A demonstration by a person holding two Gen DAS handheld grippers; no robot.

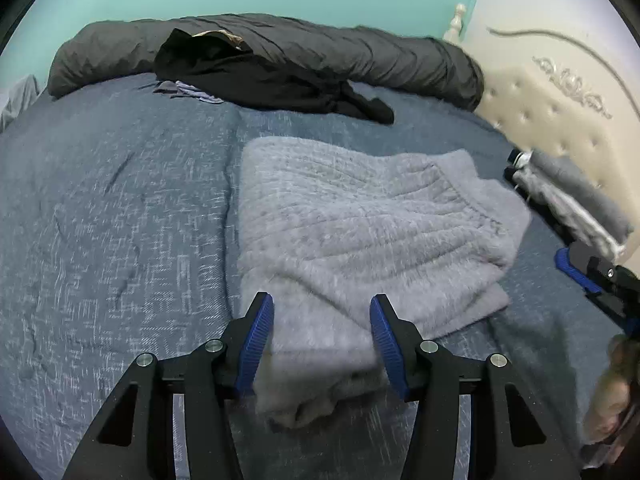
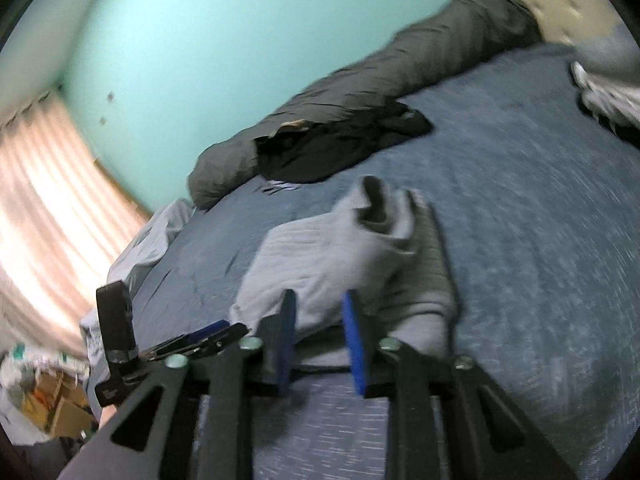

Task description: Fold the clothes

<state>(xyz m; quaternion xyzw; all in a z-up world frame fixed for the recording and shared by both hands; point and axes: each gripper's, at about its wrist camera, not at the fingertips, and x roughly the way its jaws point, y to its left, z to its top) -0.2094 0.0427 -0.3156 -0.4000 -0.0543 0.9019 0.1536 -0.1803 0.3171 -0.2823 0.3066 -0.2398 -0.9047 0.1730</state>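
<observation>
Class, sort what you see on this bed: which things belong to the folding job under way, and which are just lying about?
In the job:
- fuzzy grey sweater, partly folded
- left tongs, open around its near edge
- right tongs, open

Lying about:
- black garment
- dark rolled duvet
- folded stack by the headboard
- blue bedspread

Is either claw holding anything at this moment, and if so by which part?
Nothing is held. The left claw is open, straddling the near edge of the fluffy grey knitted sweater without pinching it. The right claw is also open, with nothing clamped.
</observation>
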